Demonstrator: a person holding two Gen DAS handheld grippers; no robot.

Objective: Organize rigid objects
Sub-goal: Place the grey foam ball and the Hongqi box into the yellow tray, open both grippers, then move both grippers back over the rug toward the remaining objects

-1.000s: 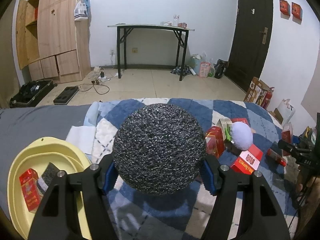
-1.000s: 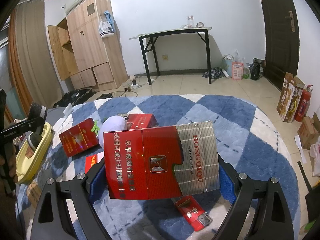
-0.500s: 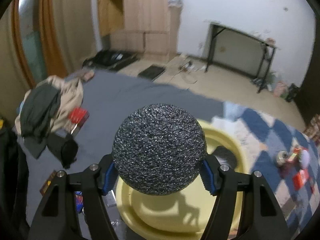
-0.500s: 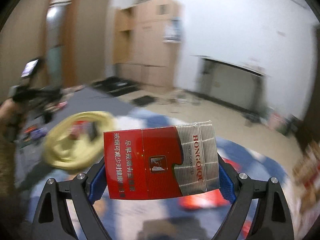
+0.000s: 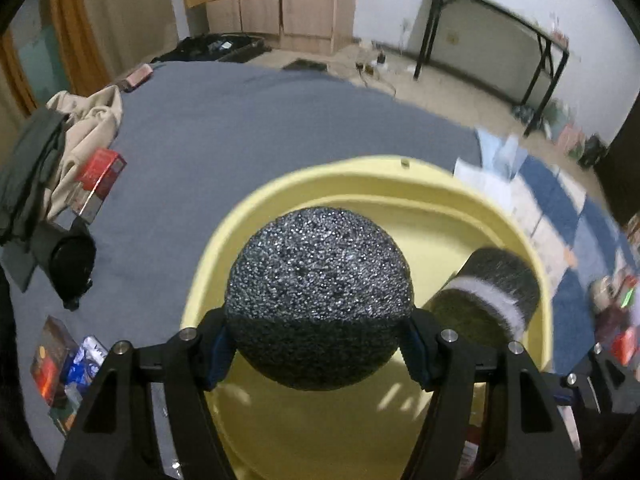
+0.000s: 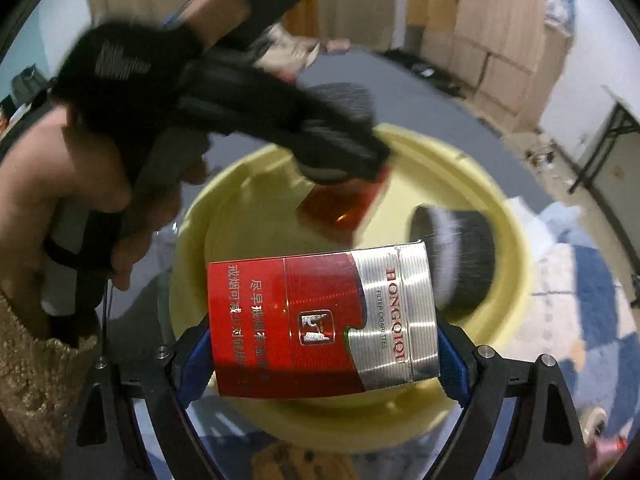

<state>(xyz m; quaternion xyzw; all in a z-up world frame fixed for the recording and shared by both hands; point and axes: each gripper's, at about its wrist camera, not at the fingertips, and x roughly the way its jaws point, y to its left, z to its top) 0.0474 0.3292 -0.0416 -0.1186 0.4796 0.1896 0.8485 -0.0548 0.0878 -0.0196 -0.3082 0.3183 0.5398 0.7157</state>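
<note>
Both loads now over yellow basin (image 5: 532, 248), off rug: left gripper (image 5: 318, 344) jaws clamp black ball (image 5: 318, 300), right gripper (image 6: 320, 356) jaws clamp cigarette pack (image 6: 320, 320). Release next.

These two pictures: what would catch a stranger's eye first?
A sparkly dark ball fills the left view, clamped between the jaws above a yellow basin. In the right view a red and silver cigarette pack is clamped over the same basin, where a dark round brush lies.
</note>
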